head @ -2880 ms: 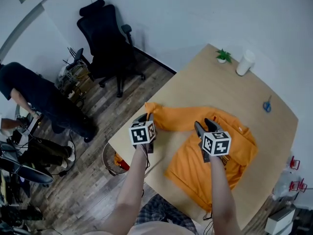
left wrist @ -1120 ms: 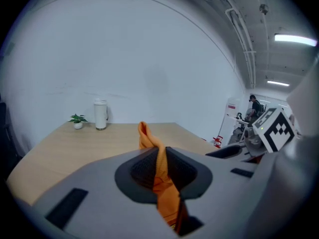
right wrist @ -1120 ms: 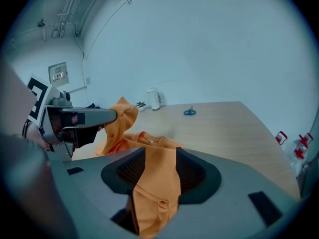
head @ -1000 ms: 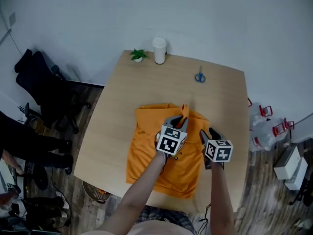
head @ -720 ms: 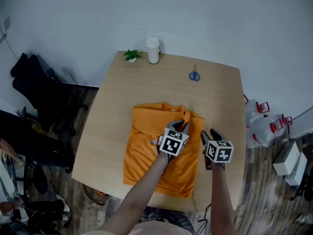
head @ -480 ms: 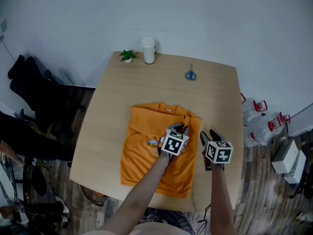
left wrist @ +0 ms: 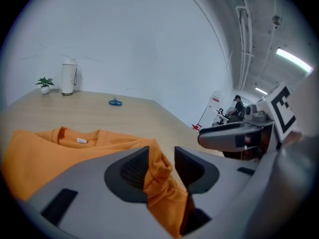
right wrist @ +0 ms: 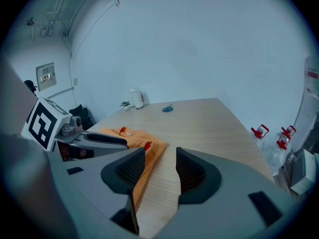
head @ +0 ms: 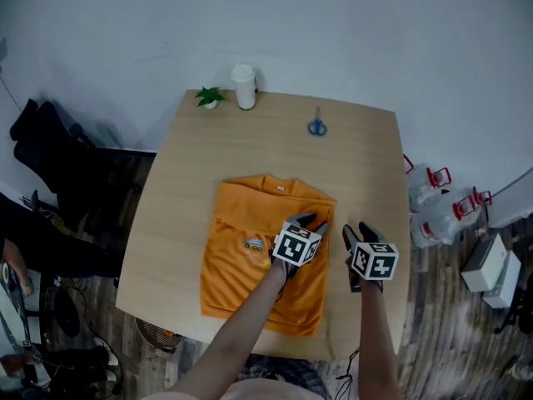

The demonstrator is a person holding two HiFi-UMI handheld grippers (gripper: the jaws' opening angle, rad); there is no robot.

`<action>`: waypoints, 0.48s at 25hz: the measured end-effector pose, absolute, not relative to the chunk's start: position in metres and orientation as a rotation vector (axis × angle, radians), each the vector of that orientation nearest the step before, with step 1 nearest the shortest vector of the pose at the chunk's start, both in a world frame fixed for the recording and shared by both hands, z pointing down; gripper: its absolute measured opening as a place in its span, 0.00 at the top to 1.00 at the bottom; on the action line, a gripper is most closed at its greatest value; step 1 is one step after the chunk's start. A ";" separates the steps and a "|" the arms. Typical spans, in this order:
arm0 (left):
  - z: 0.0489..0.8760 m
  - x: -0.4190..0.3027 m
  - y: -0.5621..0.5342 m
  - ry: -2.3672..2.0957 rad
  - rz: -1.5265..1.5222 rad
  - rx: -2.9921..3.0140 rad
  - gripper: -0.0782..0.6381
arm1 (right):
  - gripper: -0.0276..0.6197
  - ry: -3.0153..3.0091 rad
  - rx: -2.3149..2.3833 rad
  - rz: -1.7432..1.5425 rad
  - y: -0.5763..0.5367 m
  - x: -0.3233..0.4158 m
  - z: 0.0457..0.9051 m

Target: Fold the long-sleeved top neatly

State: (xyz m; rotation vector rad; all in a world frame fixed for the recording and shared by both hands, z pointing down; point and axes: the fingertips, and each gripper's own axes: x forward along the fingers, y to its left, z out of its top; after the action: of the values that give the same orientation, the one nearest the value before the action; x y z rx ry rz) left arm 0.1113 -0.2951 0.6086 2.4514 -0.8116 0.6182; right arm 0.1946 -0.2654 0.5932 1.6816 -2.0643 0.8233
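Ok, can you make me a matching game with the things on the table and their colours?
Things:
1. top
2. scissors
3. little plant
4. tall cup

Colours:
A. blue
B. white
C. orange
D. green

Pairs: 1-C, 2-A, 3-D, 4-B

I've swung the sleeve of the orange long-sleeved fabric top [head: 250, 257] from the left edge of the counter [head: 366, 173] over onto its body. My left claw [left wrist: 160, 159] has sunk lower and its jaws have just been opening, the sleeve fold loose between them.
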 end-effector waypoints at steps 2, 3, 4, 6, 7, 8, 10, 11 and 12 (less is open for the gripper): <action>0.604 0.114 -0.290 -0.785 0.578 2.454 0.58 | 0.64 -2.060 1.703 0.826 -0.265 0.200 0.592; 0.602 0.113 -0.288 -0.777 0.564 2.454 0.53 | 0.64 -2.059 1.713 0.827 -0.266 0.202 0.591; 0.602 0.112 -0.287 -0.776 0.558 2.453 0.48 | 0.63 -2.059 1.720 0.829 -0.267 0.203 0.590; 0.602 0.107 -0.287 -0.795 0.556 2.449 0.41 | 0.62 -2.065 1.720 0.833 -0.269 0.201 0.590; 0.602 0.103 -0.289 -0.812 0.553 2.445 0.39 | 0.61 -2.070 1.715 0.834 -0.270 0.199 0.590; 0.600 0.099 -0.291 -0.830 0.546 2.440 0.39 | 0.61 -2.078 1.708 0.834 -0.271 0.197 0.590; 0.593 0.086 -0.298 -0.872 0.529 2.429 0.39 | 0.60 -2.094 1.691 0.825 -0.276 0.193 0.589; 0.589 0.077 -0.303 -0.898 0.523 2.426 0.39 | 0.59 -2.103 1.681 0.818 -0.278 0.190 0.587; 0.585 0.065 -0.309 -0.930 0.521 2.424 0.39 | 0.59 -2.113 1.672 0.812 -0.281 0.188 0.585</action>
State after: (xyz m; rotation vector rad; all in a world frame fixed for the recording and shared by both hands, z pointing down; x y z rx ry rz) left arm 0.0651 -0.3085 0.5853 2.4239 -0.9298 0.5212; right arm 0.1877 -0.2810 0.5852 1.6718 -2.1127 0.8117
